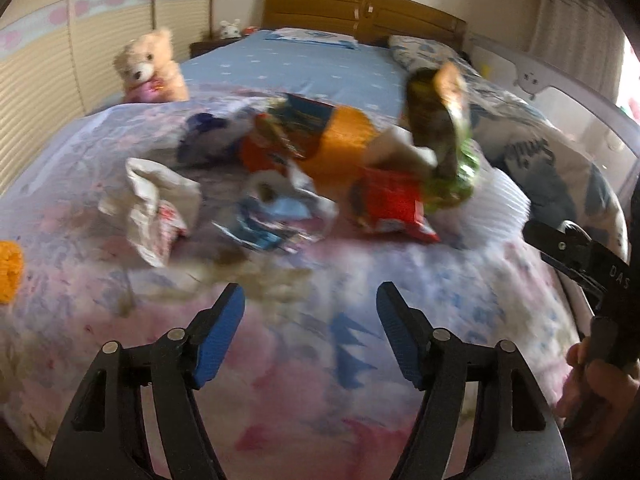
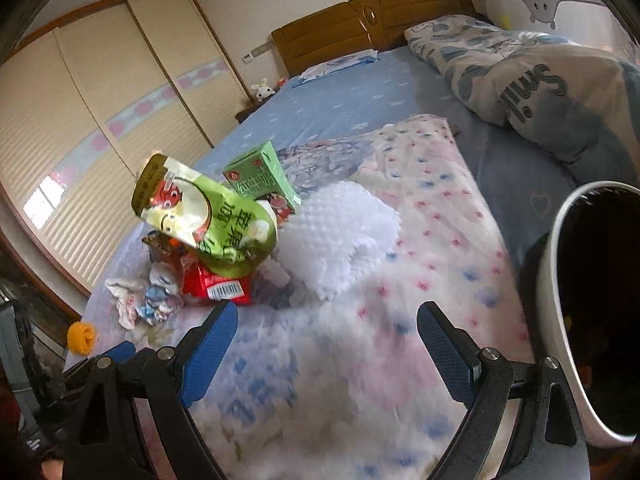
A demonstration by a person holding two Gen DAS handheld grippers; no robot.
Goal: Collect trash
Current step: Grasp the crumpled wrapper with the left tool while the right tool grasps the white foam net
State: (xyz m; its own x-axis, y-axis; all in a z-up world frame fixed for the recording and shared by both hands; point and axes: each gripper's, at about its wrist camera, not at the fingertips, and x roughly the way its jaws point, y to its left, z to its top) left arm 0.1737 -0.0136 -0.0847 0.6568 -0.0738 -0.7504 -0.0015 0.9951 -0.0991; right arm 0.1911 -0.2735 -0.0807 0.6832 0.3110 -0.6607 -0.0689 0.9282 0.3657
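A heap of trash lies on the quilt: a green snack bag (image 2: 212, 220) standing upright, a red wrapper (image 2: 218, 286), a green milk carton (image 2: 262, 178), crumpled white wrappers (image 2: 138, 300) and bubble wrap (image 2: 340, 232). In the blurred left wrist view I see the green bag (image 1: 444, 136), the red wrapper (image 1: 390, 204), an orange packet (image 1: 340, 140), a blue-white wrapper (image 1: 272, 216) and a white wrapper (image 1: 156, 204). My left gripper (image 1: 310, 334) is open and empty, short of the heap. My right gripper (image 2: 328, 354) is open and empty, over the quilt.
A white bin (image 2: 592, 312) with a dark inside stands at the right edge. A teddy bear (image 1: 150, 68) sits at the bed's left side. Pillows (image 2: 520, 76) lie at the right. A wooden headboard (image 1: 360, 8) and wardrobe (image 2: 100, 120) stand behind. An orange object (image 2: 81, 338) lies at the left.
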